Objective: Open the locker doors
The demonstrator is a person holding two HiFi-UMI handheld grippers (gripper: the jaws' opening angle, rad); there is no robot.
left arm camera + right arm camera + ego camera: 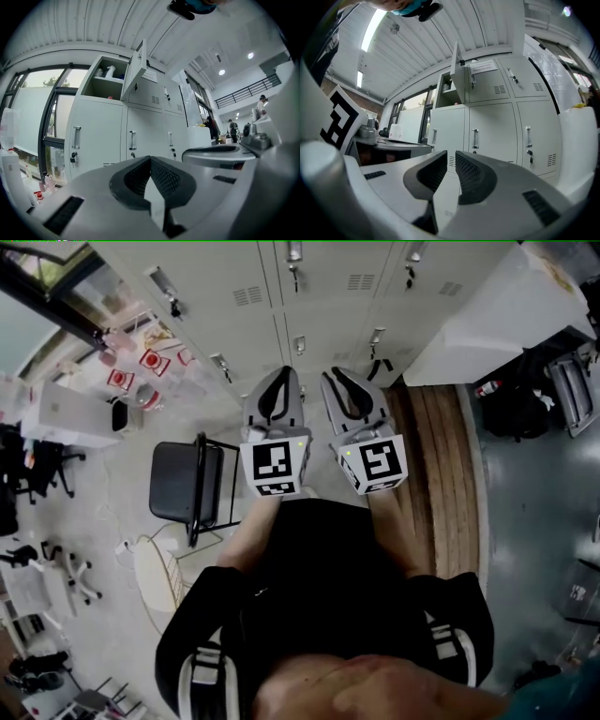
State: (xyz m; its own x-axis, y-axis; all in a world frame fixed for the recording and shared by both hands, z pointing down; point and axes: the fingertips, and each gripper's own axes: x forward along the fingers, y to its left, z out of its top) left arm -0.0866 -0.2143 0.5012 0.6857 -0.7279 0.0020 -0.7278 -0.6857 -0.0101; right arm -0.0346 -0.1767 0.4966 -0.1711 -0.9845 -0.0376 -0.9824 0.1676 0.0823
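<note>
Left tongs [150, 159] sit closed, right tongs [451, 154] barely parted, both empty; so narrow, they could miss the handles [475, 138] of the pale grey metal locker doors [497, 126].

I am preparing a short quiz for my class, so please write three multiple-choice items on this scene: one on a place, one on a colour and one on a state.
1. The open locker door belongs to which row?
A) the upper row
B) the lower row
C) no door is open

2. What colour is the chair?
A) red
B) black
C) white

3. What does the right gripper hold?
A) a door handle
B) a key
C) nothing

Answers:
1 A: it stands out above the shut doors.
2 B: its seat and frame look black in the head view.
3 C: its jaws stand slightly apart with nothing between them.
</note>
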